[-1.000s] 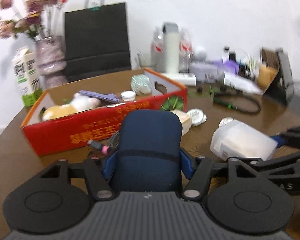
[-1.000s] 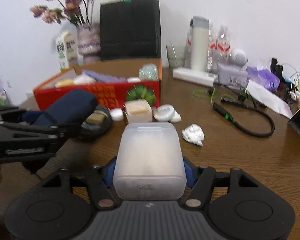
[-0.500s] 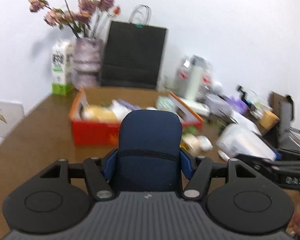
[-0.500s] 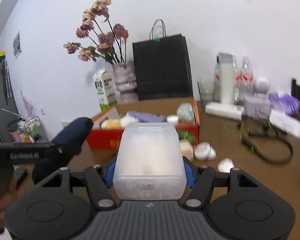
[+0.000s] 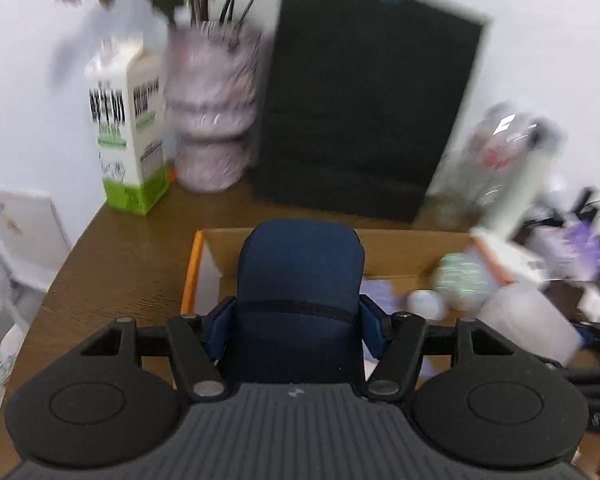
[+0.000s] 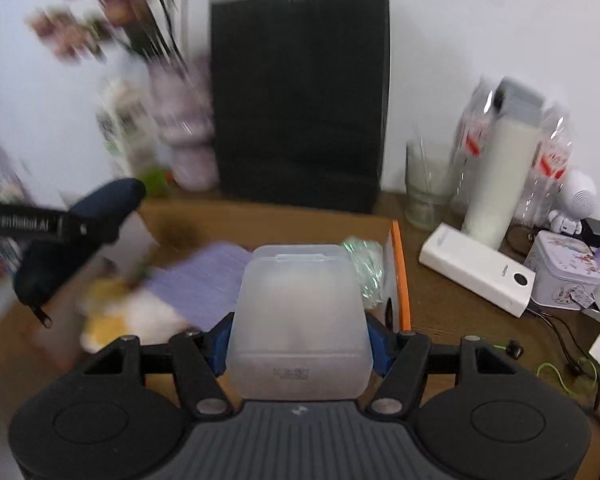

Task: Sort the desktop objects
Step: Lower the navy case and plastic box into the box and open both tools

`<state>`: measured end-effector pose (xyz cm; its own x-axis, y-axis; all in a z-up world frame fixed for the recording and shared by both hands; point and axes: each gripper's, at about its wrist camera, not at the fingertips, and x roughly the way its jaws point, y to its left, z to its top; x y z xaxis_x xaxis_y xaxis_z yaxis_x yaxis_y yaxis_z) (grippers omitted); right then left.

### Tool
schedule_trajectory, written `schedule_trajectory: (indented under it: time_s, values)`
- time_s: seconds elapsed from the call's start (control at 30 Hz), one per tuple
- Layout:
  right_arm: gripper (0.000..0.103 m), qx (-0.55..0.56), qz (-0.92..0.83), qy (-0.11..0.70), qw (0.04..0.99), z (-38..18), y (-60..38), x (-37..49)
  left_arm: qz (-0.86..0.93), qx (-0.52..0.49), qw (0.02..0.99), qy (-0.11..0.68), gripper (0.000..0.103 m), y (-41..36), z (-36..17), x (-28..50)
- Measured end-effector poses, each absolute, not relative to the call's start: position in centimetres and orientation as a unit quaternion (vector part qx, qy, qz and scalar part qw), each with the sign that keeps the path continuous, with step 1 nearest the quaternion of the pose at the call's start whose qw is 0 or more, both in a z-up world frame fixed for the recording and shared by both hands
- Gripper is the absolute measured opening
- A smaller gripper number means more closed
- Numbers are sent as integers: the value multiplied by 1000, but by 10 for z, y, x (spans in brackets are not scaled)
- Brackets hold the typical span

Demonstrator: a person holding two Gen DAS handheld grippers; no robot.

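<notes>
With your left tongs (image 5: 298,312) clamped on the dark blue fabric pouch (image 5: 298,280) and your right tongs (image 6: 298,344) gripping the frosted translucent plastic case (image 6: 300,320), both above the orange-rimmed cardboard box (image 6: 400,276) toward the table's back edge, lower each into a bare spot before releasing.

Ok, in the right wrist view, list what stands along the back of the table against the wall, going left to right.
Milk carton → patterned vase holding dried flowers → black paper bag → clear glass → tall white bottle with plastic water bottles around it → small white round figure. The carton and vase are blurred.
</notes>
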<state>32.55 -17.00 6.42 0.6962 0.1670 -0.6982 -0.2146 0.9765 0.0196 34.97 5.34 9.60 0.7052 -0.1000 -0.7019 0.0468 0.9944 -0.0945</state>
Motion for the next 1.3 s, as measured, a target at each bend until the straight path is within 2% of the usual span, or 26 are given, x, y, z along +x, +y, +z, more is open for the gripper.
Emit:
schedule_trajectory:
  time_s: [0.07, 0.27, 0.47, 0.53, 0.7, 0.77, 1.0, 1.1, 1.3]
  values:
    - [63, -44, 90, 404, 909, 47, -166, 349, -13, 2, 917, 398, 64, 47, 78, 375]
    - [63, -78, 70, 442, 891, 11, -158, 376, 5, -25, 902, 432, 67, 55, 40, 414]
    - [65, -94, 69, 467, 876, 13, -153, 370, -7, 9, 910, 415, 87, 43, 46, 407]
    - [77, -64, 78, 471, 876, 23, -162, 364, -18, 10, 915, 402, 94, 43, 56, 396]
    - [78, 31, 99, 476, 873, 48, -183, 363, -15, -19, 921, 388, 102, 38, 82, 367]
    - [81, 62, 101, 476, 871, 55, -187, 363, -12, -37, 923, 383, 103, 35, 88, 353]
    - [81, 88, 109, 443, 886, 74, -194, 334, -2, -23, 925, 380, 103, 14, 88, 299]
    - [82, 73, 112, 405, 904, 84, -196, 301, -4, -35, 931, 363, 103, 13, 84, 261]
    - [91, 33, 123, 303, 944, 81, -199, 201, -31, -73, 947, 310, 103, 22, 67, 157]
